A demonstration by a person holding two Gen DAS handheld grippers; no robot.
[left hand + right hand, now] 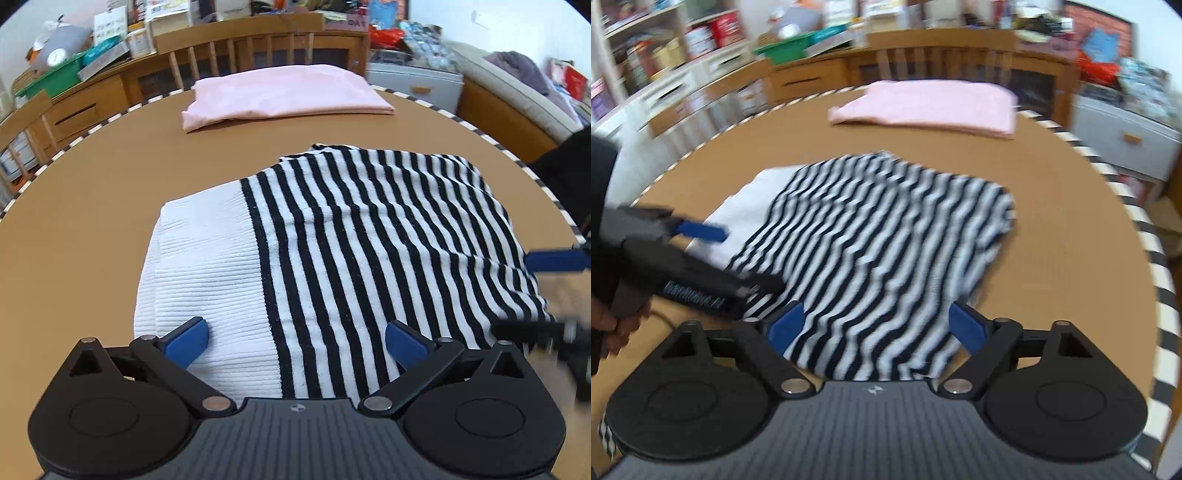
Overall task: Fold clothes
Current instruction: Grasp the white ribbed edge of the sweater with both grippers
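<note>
While both tools hang over it, 1 black-and-white striped garment (351,251) with a plain white ribbed band lies folded on the round brown table (92,192), near its front edge. Left gripper (295,343): blue pads spread wide above the near hem, gripping nothing. Right gripper (877,326): jaws apart over the striped corner, cloth beneath them, not pinched; view blurred. 1 folded pink garment (284,96) rests at the table's far side, well apart. Wooden chair (258,40) behind it.
</note>
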